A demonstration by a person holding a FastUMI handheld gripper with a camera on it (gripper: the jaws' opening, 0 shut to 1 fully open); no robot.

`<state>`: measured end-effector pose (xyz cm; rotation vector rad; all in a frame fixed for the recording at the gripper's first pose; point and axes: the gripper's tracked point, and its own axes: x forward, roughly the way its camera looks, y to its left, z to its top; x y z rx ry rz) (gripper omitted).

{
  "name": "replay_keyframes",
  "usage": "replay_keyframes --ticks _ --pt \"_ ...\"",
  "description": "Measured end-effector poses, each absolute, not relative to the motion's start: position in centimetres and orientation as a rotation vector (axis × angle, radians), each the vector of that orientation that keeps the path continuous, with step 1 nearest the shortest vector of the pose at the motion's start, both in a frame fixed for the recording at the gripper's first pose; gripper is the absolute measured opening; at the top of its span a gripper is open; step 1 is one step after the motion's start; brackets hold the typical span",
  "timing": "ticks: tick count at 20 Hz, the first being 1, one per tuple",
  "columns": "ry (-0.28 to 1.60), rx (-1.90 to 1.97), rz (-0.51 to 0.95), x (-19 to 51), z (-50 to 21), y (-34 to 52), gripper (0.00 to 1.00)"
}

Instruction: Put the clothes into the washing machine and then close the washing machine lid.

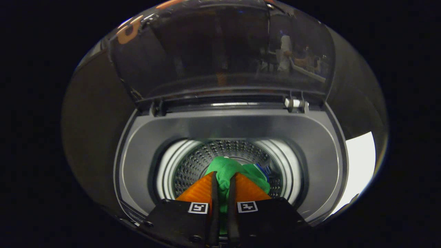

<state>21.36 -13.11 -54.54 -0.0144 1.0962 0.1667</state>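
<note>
Tool clamped on green cloth, both fingers pressing it, held over the washer opening. Cloth hangs above the perforated drum. Lid stands upright, open.

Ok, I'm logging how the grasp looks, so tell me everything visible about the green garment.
The green garment is a bright green, soft knit-looking cloth, bunched and crumpled, with a small blue-and-white patch at one edge. A fold of it runs down between the two fingers of the claw, which press on it from both sides. The rest bulges just ahead of the fingertips, hanging over the perforated metal drum of the washing machine, whose lid stands open.
</note>
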Motion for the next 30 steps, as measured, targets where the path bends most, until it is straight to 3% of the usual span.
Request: replay_keyframes --ticks 6,17,24,30 --pt "1.136 -0.021 0.09 21.4 -55.7 -15.0 0.21" --pt "1.052 -0.045 0.098 22.5 -53.2 -14.6 1.0" --pt "0.839 0.003 0.128 24.5 -44.4 -12.9 1.0" --pt "0.605 0.049 0.16 27.5 -32.6 -10.9 0.99"
